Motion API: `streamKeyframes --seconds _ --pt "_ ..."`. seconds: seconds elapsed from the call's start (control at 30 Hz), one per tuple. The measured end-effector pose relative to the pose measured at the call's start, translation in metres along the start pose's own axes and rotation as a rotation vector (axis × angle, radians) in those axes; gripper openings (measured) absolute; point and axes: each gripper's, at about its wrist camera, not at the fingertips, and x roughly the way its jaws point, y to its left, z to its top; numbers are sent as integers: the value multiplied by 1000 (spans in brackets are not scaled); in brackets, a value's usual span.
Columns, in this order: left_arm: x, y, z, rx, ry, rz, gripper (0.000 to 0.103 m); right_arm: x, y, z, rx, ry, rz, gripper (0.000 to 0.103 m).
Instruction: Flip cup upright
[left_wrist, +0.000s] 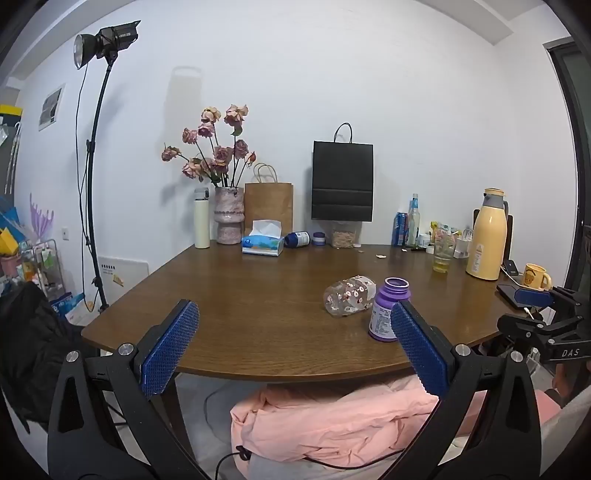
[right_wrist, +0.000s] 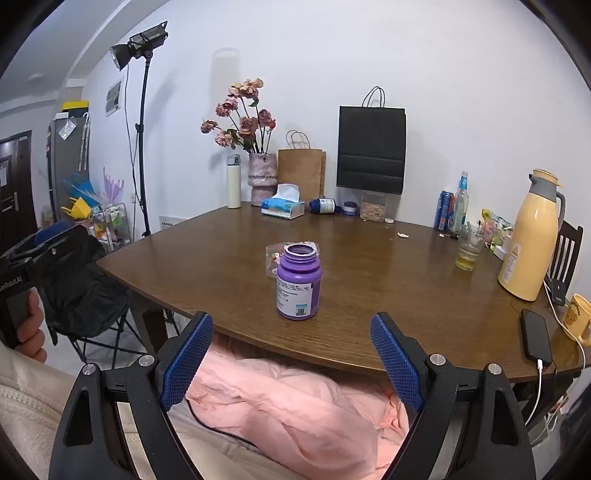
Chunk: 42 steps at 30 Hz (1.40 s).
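A clear glass cup (left_wrist: 349, 301) with a small flower print lies on its side on the brown table (left_wrist: 258, 295). In the right wrist view only a bit of the cup (right_wrist: 275, 254) shows behind an open, upright purple bottle (right_wrist: 298, 282). The purple bottle (left_wrist: 388, 310) stands just right of the cup. My left gripper (left_wrist: 295, 332) is open and empty, short of the table's near edge. My right gripper (right_wrist: 291, 336) is open and empty at the near edge, in front of the purple bottle; it also shows in the left wrist view (left_wrist: 532, 295).
At the back stand a vase of flowers (left_wrist: 229, 214), tissue box (left_wrist: 262, 242), brown bag (left_wrist: 269, 210) and black bag (left_wrist: 342, 181). At the right are a glass (left_wrist: 442, 254), yellow thermos (left_wrist: 487, 240), yellow mug (left_wrist: 533, 277) and phone (right_wrist: 535, 338). Pink cloth (left_wrist: 332, 424) lies below the table edge.
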Motion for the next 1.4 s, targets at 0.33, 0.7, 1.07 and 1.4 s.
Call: streamKeyframes --seconds 0.33,0.7,1.07,1.4 --pt "-1 0 0 -5 -10 2 103 -1 3 -1 -13 3 -6 91" --pt "-5 -4 3 -5 -15 11 103 -1 2 -1 -12 4 -6 91" --pt "-2 1 -2 -5 -16 15 103 0 2 -1 -13 5 -6 91" --pt "-2 1 -2 -3 -16 14 103 1 2 -2 -13 3 -6 91"
